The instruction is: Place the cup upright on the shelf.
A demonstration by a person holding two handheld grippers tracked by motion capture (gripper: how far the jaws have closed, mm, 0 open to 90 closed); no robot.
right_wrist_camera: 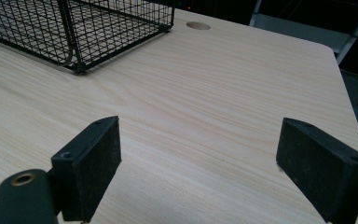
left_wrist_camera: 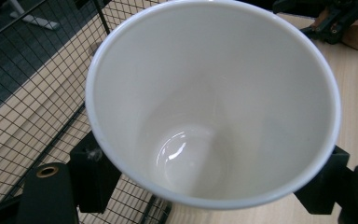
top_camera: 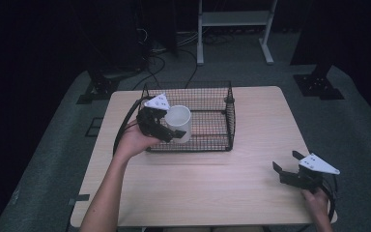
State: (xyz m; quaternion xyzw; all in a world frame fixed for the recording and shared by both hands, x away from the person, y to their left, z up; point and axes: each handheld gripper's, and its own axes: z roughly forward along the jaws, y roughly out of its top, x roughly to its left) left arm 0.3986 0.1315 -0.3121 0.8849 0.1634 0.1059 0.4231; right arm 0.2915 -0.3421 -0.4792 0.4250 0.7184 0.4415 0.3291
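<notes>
The left tongs grip a white cup over the wire basket's left end. The right tongs gape empty, well right of the basket.

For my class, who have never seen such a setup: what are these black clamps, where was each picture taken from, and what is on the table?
A person holds a hand-operated two-jaw gripper in each hand. The high view looks down on a wooden table bearing a black wire basket. The other two pictures come from cameras riding on the grippers. The left gripper clamps a white cup over the basket's near-left corner; its own view looks into the empty cup. The right gripper is open, holding nothing, above bare table.
</notes>
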